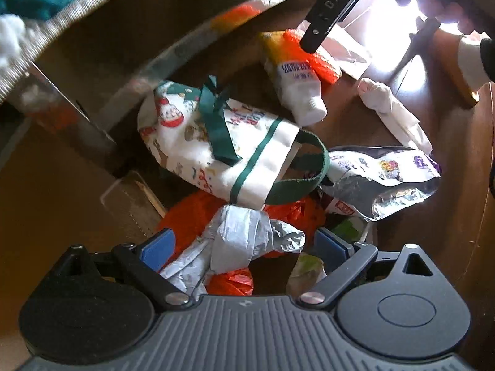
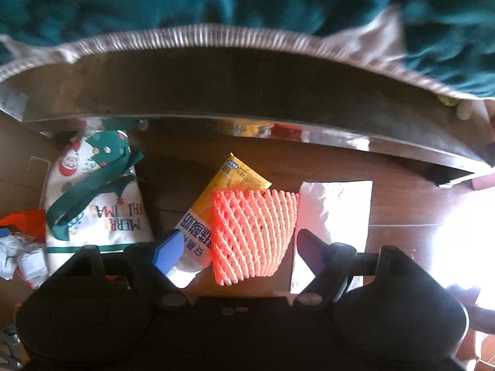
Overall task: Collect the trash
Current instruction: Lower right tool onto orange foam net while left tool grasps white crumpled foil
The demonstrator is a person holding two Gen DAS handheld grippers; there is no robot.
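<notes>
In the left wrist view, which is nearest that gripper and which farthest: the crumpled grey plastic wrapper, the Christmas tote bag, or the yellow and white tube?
1. Crumpled grey plastic wrapper: between the open fingers of the left gripper.
2. Christmas tote bag: just beyond, middle of the view.
3. Yellow and white tube: farthest, upper right of centre, beside the orange foam net.

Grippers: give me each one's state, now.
Left gripper: open, crumpled white wrapper between the fingers, not clamped.
Right gripper: open, over the orange foam net, holding nothing.
</notes>
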